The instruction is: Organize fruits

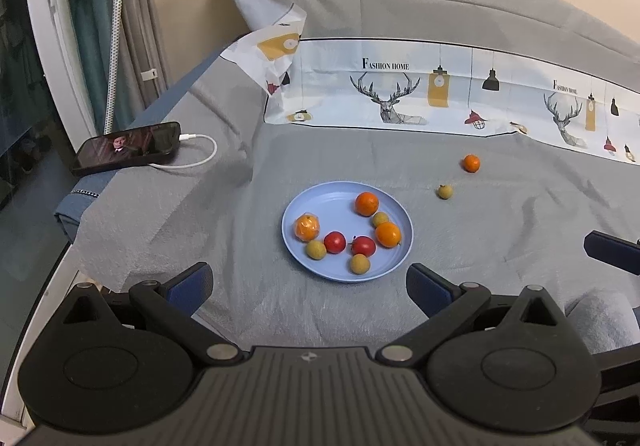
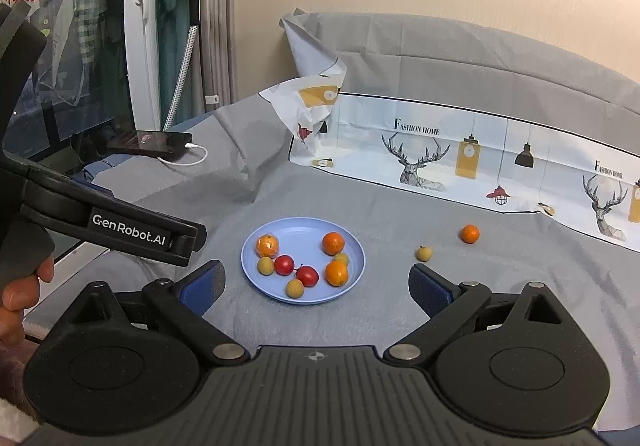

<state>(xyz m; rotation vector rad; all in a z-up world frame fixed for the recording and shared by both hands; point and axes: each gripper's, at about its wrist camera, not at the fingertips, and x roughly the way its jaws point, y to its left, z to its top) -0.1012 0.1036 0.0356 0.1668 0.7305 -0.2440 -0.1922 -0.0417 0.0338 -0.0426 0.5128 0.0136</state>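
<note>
Both our tools, left (image 1: 308, 280) and right (image 2: 316, 282), hang spread and empty near the plate (image 1: 320, 198); an orange (image 1: 471, 163) lies apart on the bed (image 1: 520, 230).

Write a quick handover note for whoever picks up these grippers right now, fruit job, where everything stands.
Left gripper: open, empty, just short of the plate.
Right gripper: open, empty, also near the plate.
Blue plate on the grey bedspread holds eight fruits: three orange, two red, three small yellow.
Still loose on the bedspread, to the plate's right: one small orange and one small yellow fruit.
Left to do: put those two in the plate.
</note>
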